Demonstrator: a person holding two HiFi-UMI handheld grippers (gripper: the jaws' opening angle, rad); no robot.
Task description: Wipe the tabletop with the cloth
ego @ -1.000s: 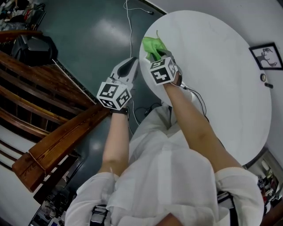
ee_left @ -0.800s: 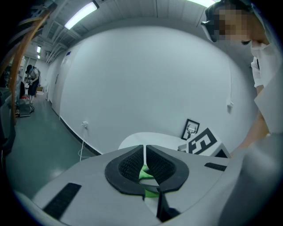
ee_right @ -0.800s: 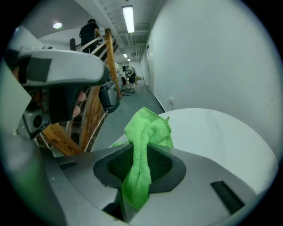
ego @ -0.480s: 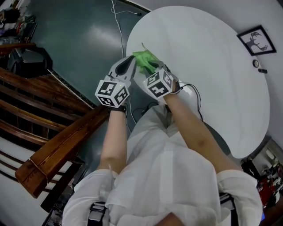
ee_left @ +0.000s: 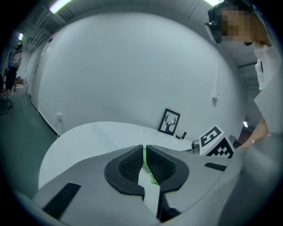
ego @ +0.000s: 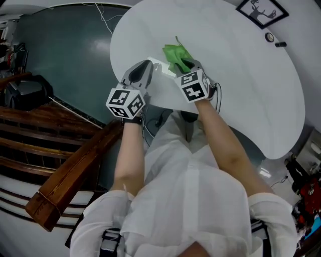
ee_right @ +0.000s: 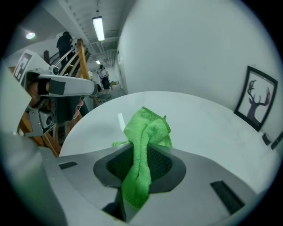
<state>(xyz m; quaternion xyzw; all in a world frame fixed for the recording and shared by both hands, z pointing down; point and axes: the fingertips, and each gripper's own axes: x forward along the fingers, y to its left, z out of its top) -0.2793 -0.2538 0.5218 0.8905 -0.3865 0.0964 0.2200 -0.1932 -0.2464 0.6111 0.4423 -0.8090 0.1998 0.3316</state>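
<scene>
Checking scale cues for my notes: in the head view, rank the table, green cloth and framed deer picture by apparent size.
1. The table, by far largest.
2-3. The green cloth and framed deer picture look alike; the picture is cropped at the top edge, so unranked.

The soft green nappy cloth (ee_right: 143,145) met a smooth, faintly sheened round white worktop (ego: 241,65); the matt grey plastic right claw (ee_right: 140,161) bore ribbed black pads (ee_right: 162,164).
</scene>
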